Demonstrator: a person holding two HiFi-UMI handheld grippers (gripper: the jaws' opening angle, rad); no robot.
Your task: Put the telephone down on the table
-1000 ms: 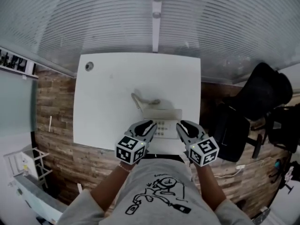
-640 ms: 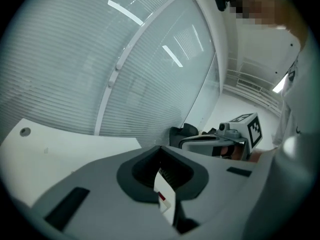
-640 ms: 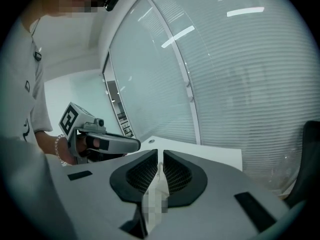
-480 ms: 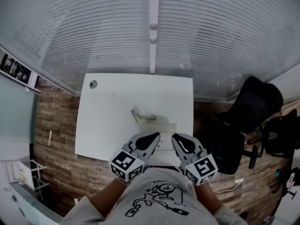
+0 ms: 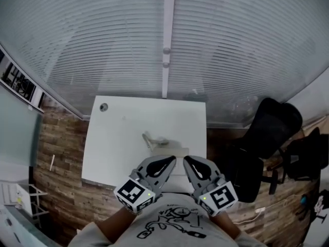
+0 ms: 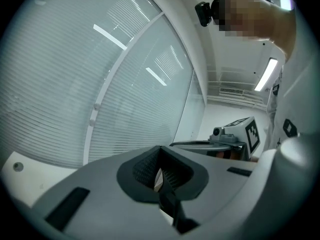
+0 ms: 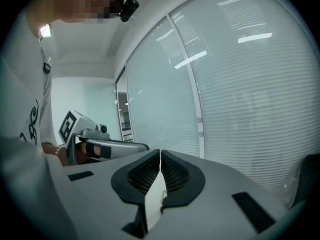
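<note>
The beige telephone [image 5: 165, 147] lies on the white table [image 5: 118, 138], its handset and cord toward the far left of the set, and the grippers hide its near part. Both grippers are lifted off it, close to the person's chest. My left gripper [image 5: 167, 162] is shut with nothing held, and its dark pads [image 6: 150, 170] meet. My right gripper [image 5: 190, 162] is closing its last sliver with nothing between its pads [image 7: 172, 174]. Each gripper view looks level at the blinds, with the other gripper at its edge: the right gripper [image 6: 235, 134], the left gripper [image 7: 90, 139].
A glass wall with blinds [image 5: 164, 35] stands behind the table. A round grommet [image 5: 104, 107] sits in the table's far left corner. A black office chair [image 5: 267, 133] stands at the right on the wood floor [image 5: 56, 153].
Both grippers have risen off the telephone and drawn back toward the person, their jaws closing. The telephone stays on the table. The head view has tilted up.
</note>
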